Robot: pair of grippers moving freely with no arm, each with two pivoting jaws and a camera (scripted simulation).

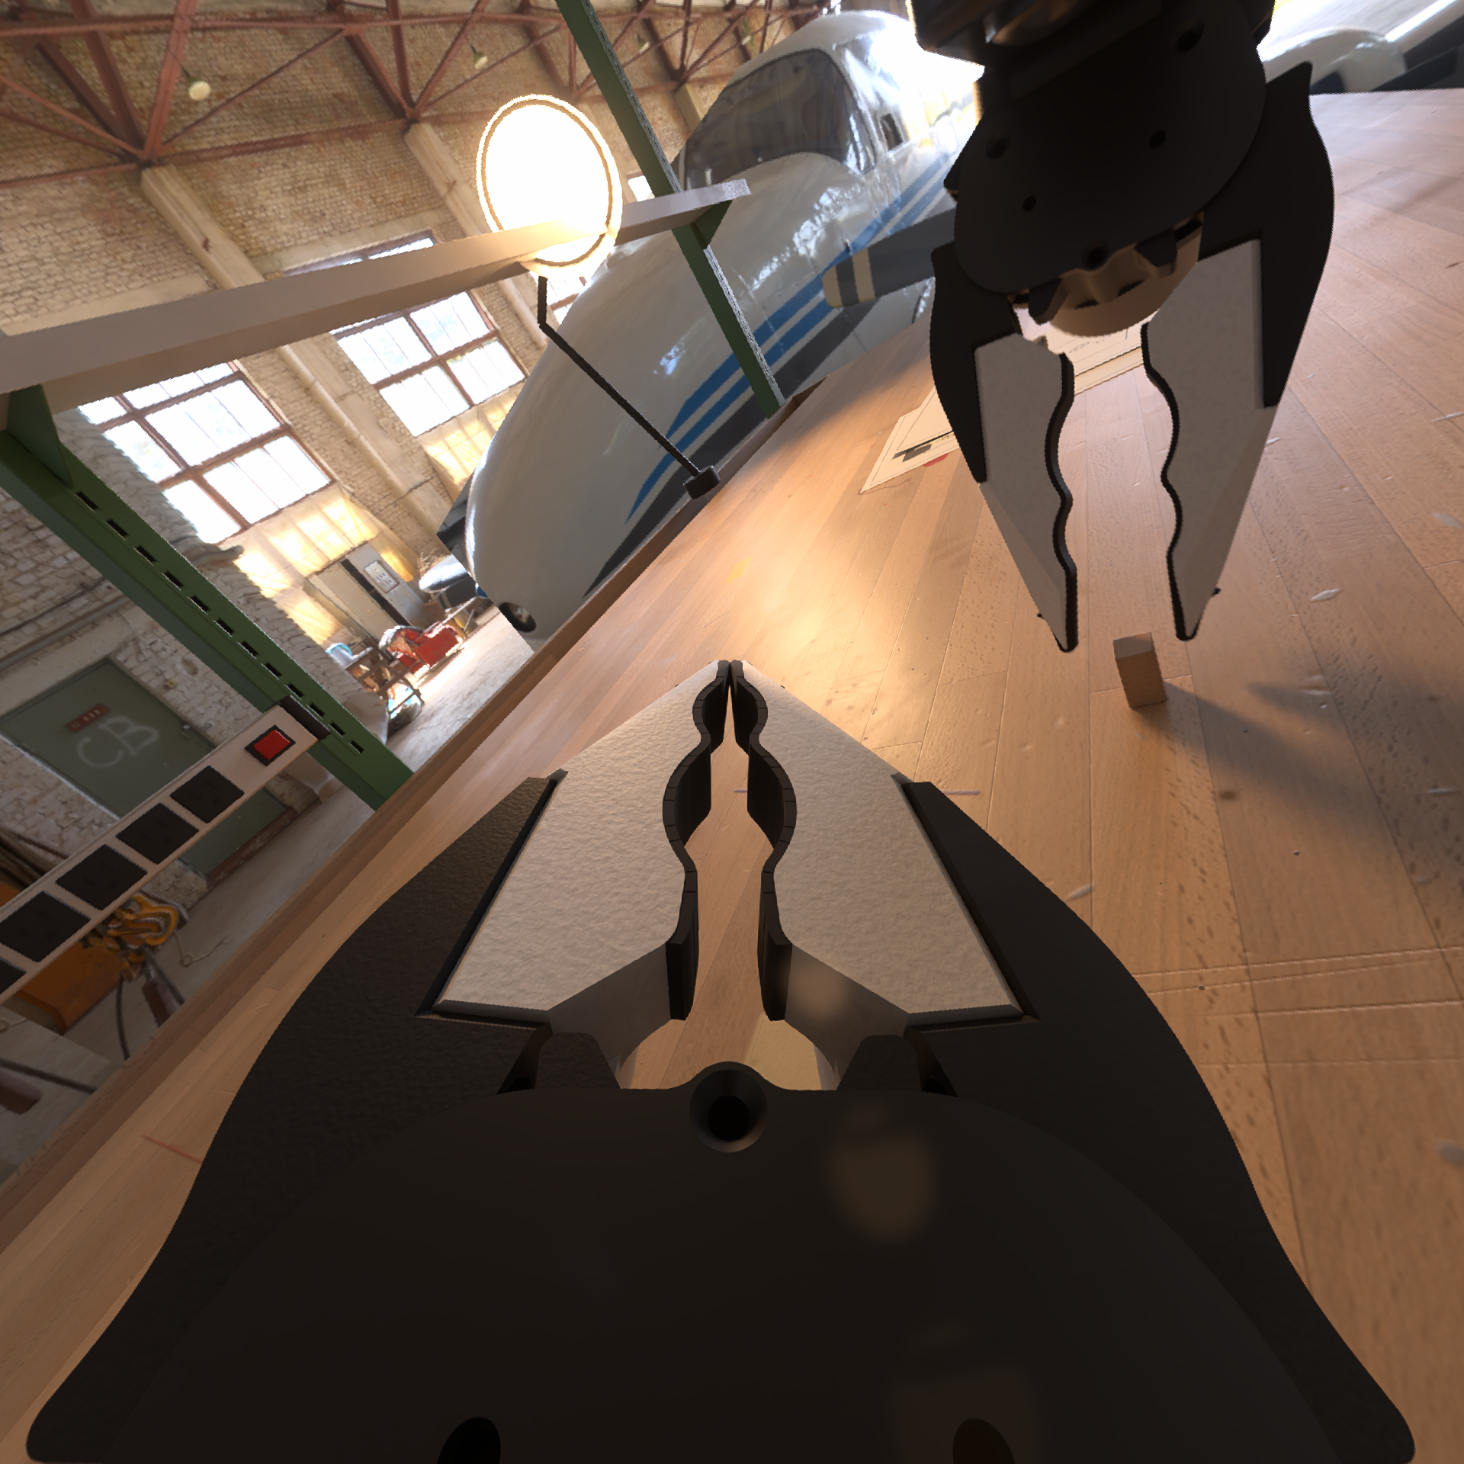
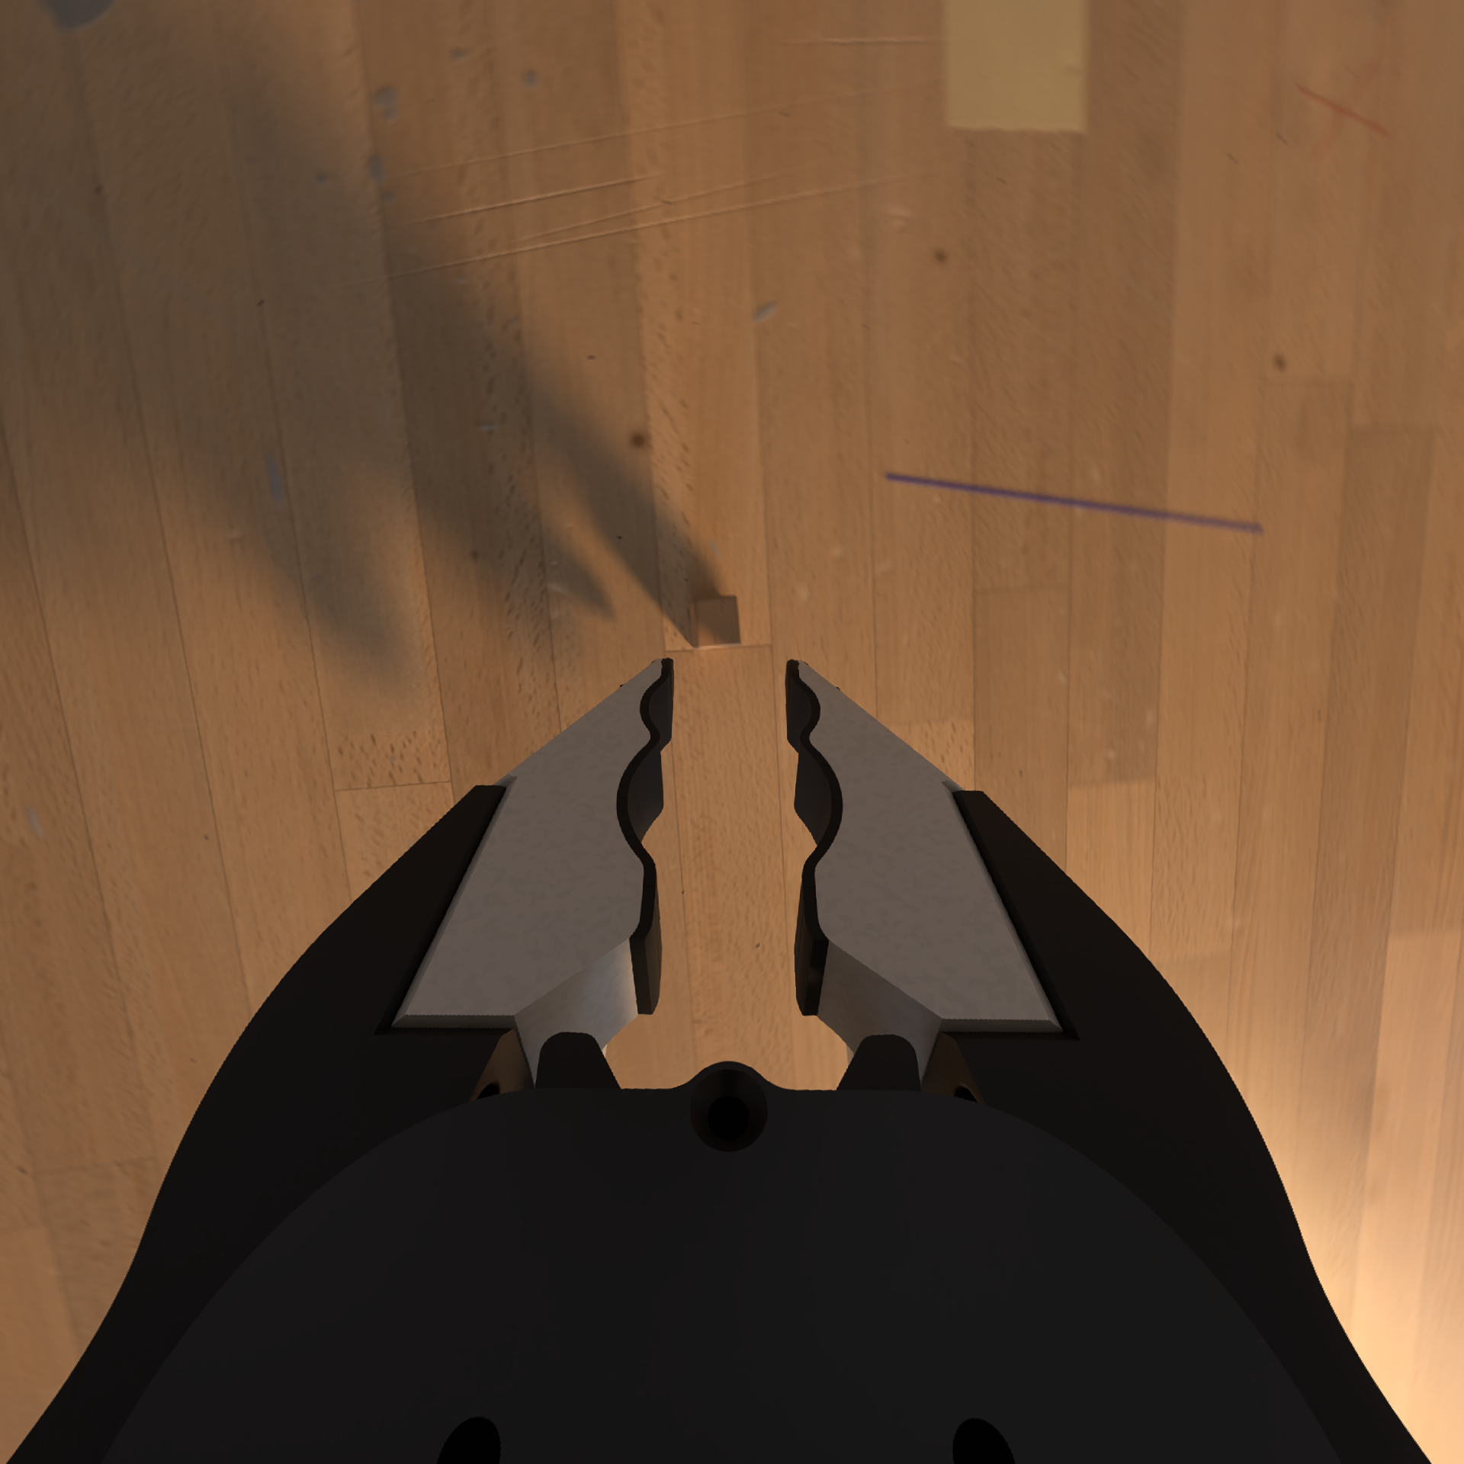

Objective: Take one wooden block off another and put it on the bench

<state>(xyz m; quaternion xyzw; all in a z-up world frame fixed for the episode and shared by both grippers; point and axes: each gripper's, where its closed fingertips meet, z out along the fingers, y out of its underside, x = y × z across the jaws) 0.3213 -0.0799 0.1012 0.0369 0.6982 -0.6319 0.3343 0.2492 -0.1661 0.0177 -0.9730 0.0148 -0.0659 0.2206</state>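
Observation:
A small stack of pale wooden blocks (image 1: 1139, 670) stands on the wooden bench (image 1: 1030, 871); I cannot make out the seam between the blocks. My right gripper (image 1: 1125, 638) hangs just above the stack, pointing down, jaws open and empty. In the right wrist view the stack's top (image 2: 717, 619) lies just beyond the open right gripper (image 2: 729, 664), slightly left of the gap. My left gripper (image 1: 730, 665) is shut and empty, low over the bench, to the left of the stack.
A white paper sheet (image 1: 911, 444) lies farther along the bench. The bench's left edge (image 1: 507, 681) drops off to a hangar floor. A power strip (image 1: 142, 832) and a lamp (image 1: 547, 182) stand off the left side. A pale patch (image 2: 1014, 63) shows on the boards.

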